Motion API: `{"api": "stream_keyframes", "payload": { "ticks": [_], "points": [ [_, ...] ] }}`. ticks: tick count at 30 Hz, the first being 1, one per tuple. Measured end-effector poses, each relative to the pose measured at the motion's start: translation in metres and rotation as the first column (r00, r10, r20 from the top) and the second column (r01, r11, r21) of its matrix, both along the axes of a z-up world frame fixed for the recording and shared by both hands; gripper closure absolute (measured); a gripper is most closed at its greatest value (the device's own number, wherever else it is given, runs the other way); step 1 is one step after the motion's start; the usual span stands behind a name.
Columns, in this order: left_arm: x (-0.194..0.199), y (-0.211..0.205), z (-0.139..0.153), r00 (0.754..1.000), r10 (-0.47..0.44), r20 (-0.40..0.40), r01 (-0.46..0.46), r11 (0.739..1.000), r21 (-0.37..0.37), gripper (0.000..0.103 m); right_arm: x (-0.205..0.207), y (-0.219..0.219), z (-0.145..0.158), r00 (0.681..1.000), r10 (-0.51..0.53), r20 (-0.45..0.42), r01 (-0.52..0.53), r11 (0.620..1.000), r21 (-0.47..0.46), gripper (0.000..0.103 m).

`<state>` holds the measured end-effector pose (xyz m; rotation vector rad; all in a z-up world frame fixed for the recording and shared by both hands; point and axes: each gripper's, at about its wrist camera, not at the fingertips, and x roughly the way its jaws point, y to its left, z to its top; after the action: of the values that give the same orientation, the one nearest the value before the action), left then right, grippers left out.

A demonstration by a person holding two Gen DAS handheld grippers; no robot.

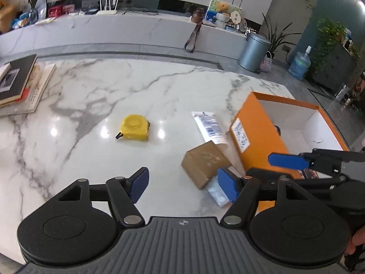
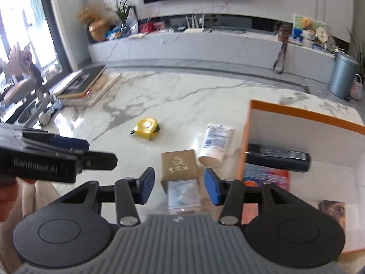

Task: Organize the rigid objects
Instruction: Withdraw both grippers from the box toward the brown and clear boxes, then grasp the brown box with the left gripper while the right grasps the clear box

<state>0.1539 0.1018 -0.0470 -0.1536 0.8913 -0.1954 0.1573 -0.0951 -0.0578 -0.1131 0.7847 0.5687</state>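
Observation:
A yellow tape measure [image 1: 135,127] lies on the marble table [image 1: 114,86]; it also shows in the right wrist view [image 2: 147,128]. A brown cardboard box [image 1: 204,163] lies next to a white tube [image 1: 209,126] and the orange storage box [image 1: 257,134]. My left gripper [image 1: 182,186] is open and empty, near the table's front edge. My right gripper [image 2: 179,186] is open, its fingers on either side of the brown box [image 2: 179,166], not touching it. The white tube [image 2: 216,143] lies just beyond. The orange box [image 2: 308,134] holds a dark remote-like object [image 2: 277,157] and booklets.
A stack of books [image 1: 20,82] sits at the table's left. A clear plastic packet [image 1: 217,194] lies by the brown box. Beyond the table are a low marble TV bench [image 1: 136,27], a grey bin [image 1: 254,52] and plants.

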Motion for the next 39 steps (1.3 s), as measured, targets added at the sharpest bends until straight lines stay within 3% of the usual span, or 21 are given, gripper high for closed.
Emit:
{"api": "stream_keyframes", "payload": {
  "ticks": [7, 12, 17, 24, 32, 35, 39],
  "points": [
    [0.018, 0.002, -0.017, 0.995, -0.096, -0.038, 0.096, 0.995, 0.000, 0.029, 0.014, 0.037, -0.026, 0.996, 0.039, -0.074, -0.052, 0.984, -0.172, 0.053],
    [0.030, 0.008, -0.029, 0.991, -0.121, -0.065, 0.121, 0.993, -0.002, 0.030, 0.029, 0.056, -0.041, 0.990, 0.068, -0.124, -0.102, 0.951, -0.293, 0.053],
    [0.038, 0.010, -0.032, 0.977, -0.203, -0.071, 0.204, 0.979, 0.008, 0.030, 0.043, 0.072, -0.053, 0.983, 0.083, -0.164, -0.144, 0.904, -0.402, 0.051],
    [0.051, 0.007, -0.033, 0.934, -0.350, -0.066, 0.354, 0.934, 0.057, 0.030, 0.061, 0.068, -0.062, 0.964, 0.089, -0.251, -0.187, 0.897, -0.400, 0.054],
    [0.062, 0.009, -0.036, 0.883, -0.465, -0.055, 0.468, 0.871, 0.148, 0.024, 0.073, 0.087, -0.063, 0.944, 0.244, -0.220, -0.315, 0.864, -0.392, 0.055],
    [0.068, 0.009, -0.035, 0.866, -0.498, -0.042, 0.498, 0.854, 0.152, 0.020, 0.080, 0.093, -0.062, 0.941, 0.255, -0.224, -0.326, 0.863, -0.386, 0.055],
    [0.079, -0.001, -0.034, 0.831, -0.556, -0.029, 0.552, 0.817, 0.166, 0.016, 0.086, 0.089, -0.057, 0.929, 0.268, -0.254, -0.355, 0.834, -0.421, 0.055]
  ]
}}
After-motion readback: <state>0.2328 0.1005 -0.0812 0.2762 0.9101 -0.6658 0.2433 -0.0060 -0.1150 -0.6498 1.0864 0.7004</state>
